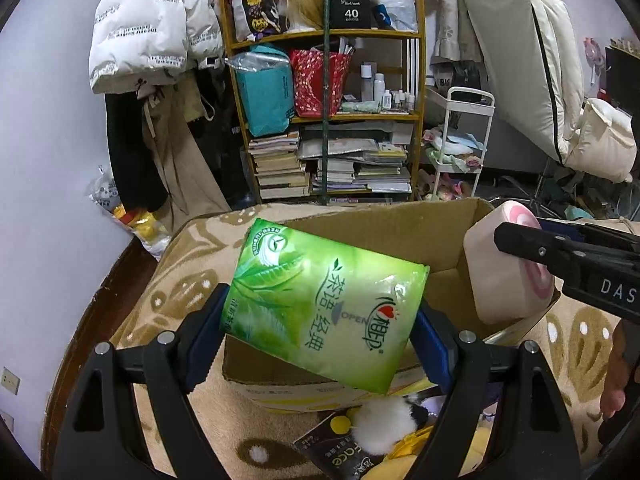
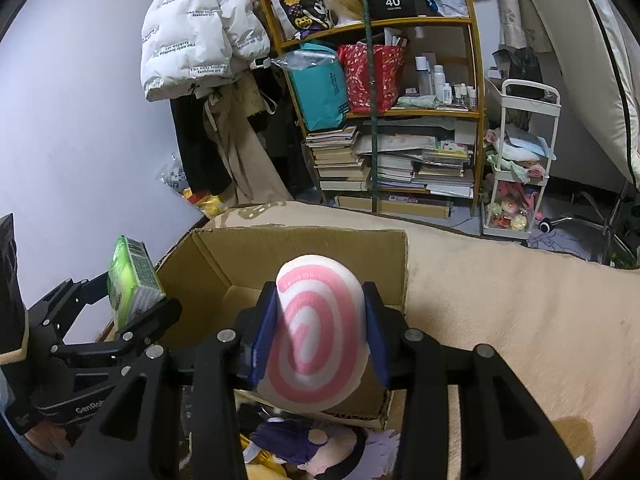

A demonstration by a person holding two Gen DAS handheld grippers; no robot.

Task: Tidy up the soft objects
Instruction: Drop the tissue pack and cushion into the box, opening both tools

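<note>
left gripper [image 1: 320, 332] jaws clamp tissue pack [image 1: 324, 308]; right gripper [image 2: 320, 340] grips swirl cushion [image 2: 316, 336], seemingly over box [image 2: 224, 264].

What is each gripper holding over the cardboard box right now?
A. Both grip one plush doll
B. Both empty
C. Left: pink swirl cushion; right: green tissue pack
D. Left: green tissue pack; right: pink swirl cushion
D: the left gripper clamps the green tissue pack, and the right gripper clamps the pink swirl cushion, both over the cardboard box.

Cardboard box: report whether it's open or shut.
Open: the brown cardboard box has its flaps up, showing bare inner walls; its floor is mostly hidden by the held items.
</note>
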